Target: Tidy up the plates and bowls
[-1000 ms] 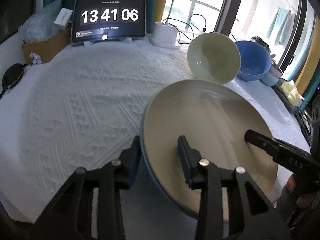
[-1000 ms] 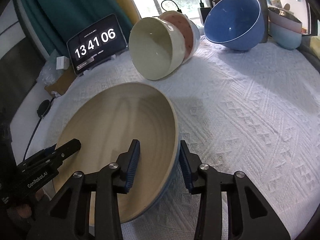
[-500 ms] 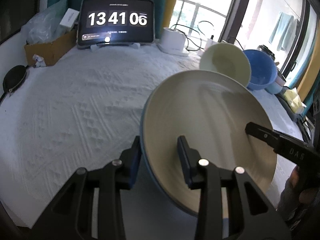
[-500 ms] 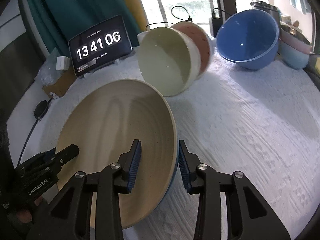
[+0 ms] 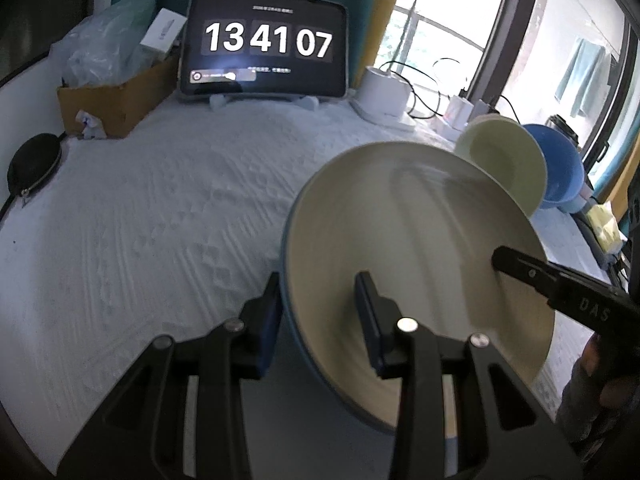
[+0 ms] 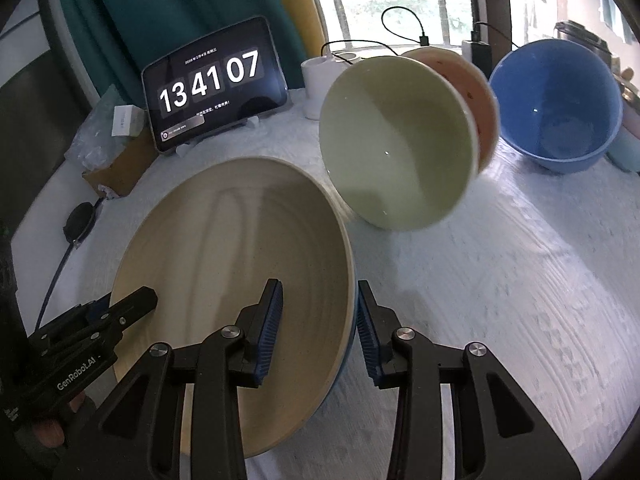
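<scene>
1. The left claw [image 5: 320, 312] pinches the near left rim of a large plate [image 5: 416, 264], beige inside and blue underneath: one blue-padded finger lies on the outer wall, the other inside.
2. The right claw [image 6: 318, 316] pinches the opposite rim of the same plate [image 6: 240, 260] in the same way, one pad inside and one against the blue outside.
3. The plate is tilted between the two claws, above the white textured cloth on the tabletop [image 5: 160, 208].
4. In the right wrist view the left tool's body reads "GenRobot.AI"; in the left wrist view the right tool shows the letters "DAS".
5. Fingers of a hand [image 6: 48, 432] show under the left tool.
6. Just beyond the plate, a pale green bowl [image 6: 396, 144] lies on its side, mouth toward the cameras, nested in front of a pink speckled bowl [image 6: 480, 96].
7. Right of these, a blue bowl [image 6: 560, 108] also lies tipped toward the cameras.
8. A black round pouch [image 5: 34, 160] with a zip lies at the tabletop's left edge.
9. At the far edge, a tablet [image 5: 266, 44] on a stand shows "13 41 07" in large white digits; the small lines of text on it are unreadable.
10. Left of it stands a cardboard box [image 5: 116, 100] with plastic bags and a small white carton; right of it, a white device [image 5: 384, 92] with cables.
</scene>
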The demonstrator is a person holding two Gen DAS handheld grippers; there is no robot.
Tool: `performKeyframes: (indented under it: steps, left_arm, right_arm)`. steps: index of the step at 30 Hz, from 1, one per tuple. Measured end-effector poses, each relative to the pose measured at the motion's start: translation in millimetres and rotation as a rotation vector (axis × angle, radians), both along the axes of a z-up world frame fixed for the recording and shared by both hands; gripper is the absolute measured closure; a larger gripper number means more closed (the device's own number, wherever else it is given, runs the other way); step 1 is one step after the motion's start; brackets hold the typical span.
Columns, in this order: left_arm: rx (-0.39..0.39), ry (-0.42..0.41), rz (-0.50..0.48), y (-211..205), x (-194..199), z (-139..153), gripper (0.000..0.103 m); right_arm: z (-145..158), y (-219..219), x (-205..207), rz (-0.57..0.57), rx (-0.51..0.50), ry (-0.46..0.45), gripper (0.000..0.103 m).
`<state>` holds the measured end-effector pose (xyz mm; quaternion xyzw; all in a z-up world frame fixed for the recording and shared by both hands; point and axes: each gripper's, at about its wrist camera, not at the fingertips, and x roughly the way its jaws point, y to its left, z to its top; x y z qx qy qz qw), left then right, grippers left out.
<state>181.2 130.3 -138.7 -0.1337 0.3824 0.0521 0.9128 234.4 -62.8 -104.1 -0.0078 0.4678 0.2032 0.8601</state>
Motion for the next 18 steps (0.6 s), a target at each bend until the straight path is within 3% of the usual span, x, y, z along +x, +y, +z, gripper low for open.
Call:
performKeyframes:
  steps: [18]
  left_arm:
    - [0.020, -0.013, 0.062, 6.8, 7.4, -0.3, 0.065]
  right_arm:
    - [-18.3, 10.3, 24.6, 0.014, 0.034, 0.057, 0.063]
